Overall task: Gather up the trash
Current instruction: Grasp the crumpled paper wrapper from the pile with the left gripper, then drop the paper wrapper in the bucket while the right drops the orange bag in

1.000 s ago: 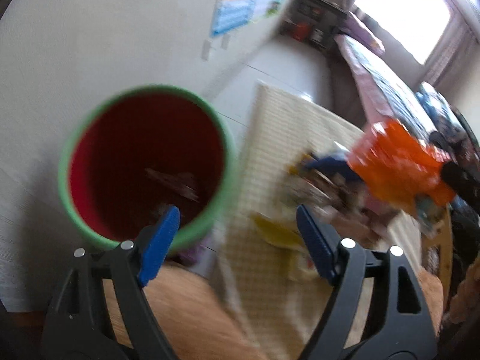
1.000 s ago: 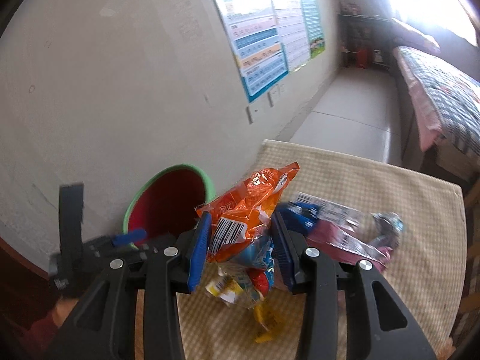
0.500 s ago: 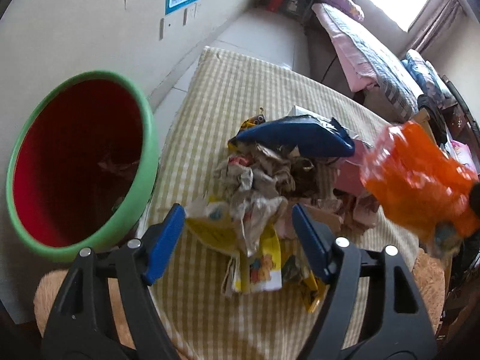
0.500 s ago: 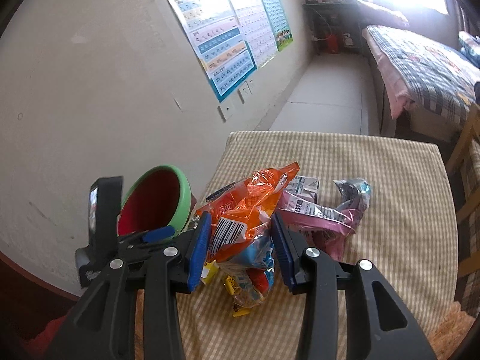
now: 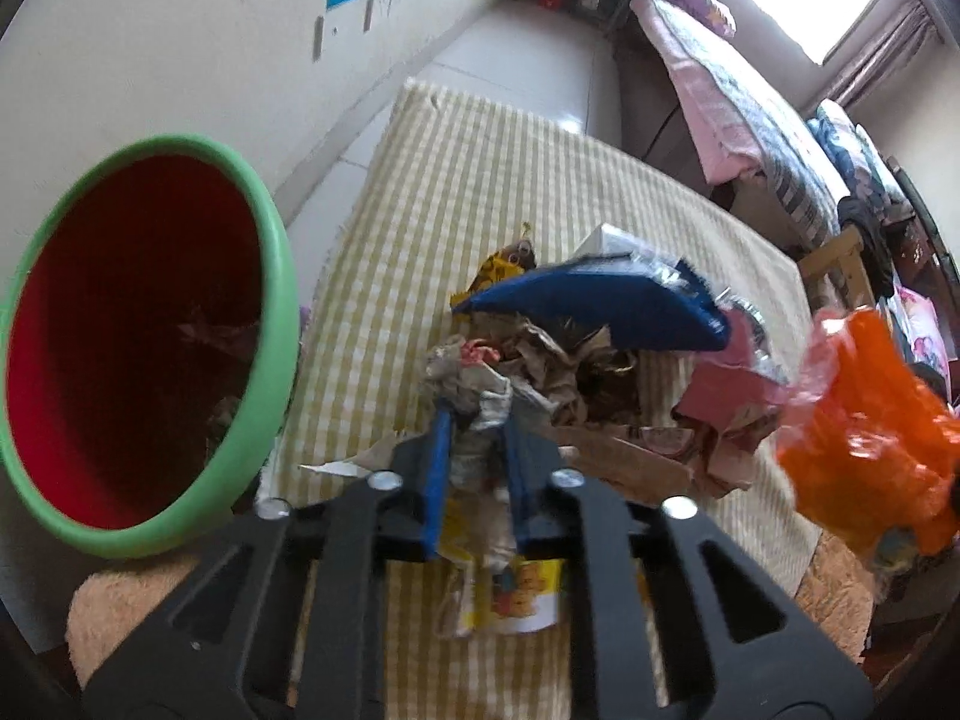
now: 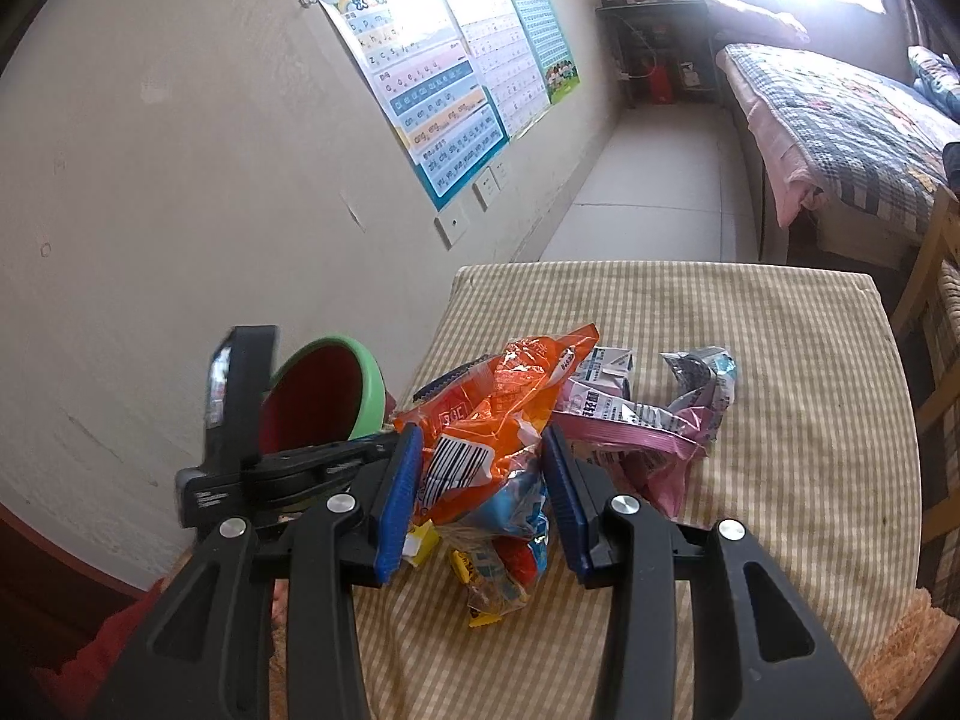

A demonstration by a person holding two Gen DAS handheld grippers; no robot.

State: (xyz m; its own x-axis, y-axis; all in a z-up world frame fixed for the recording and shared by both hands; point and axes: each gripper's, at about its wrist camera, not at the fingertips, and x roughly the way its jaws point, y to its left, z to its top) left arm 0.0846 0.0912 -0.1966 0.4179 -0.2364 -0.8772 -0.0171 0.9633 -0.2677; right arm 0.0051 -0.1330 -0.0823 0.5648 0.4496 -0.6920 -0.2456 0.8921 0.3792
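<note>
Checked tablecloth (image 6: 750,480), poster wall (image 6: 180,120), left tongs (image 5: 474,450) just closed pinching crumpled paper (image 5: 474,396), right tongs (image 6: 480,498) gripping orange wrapper (image 6: 498,414)

The left tool (image 5: 475,447) is pointed steeply downward, and its blue pads (image 5: 436,480) have just been closed onto a crumpled grey wad of paper (image 5: 474,396), which is pinched between them. The right tool (image 6: 480,495) is angled down less steeply, with an orange snack wrapper (image 6: 486,420) gripped between its pads. A red sleeve (image 6: 102,654) is seen behind the left tool in the right wrist view.
</note>
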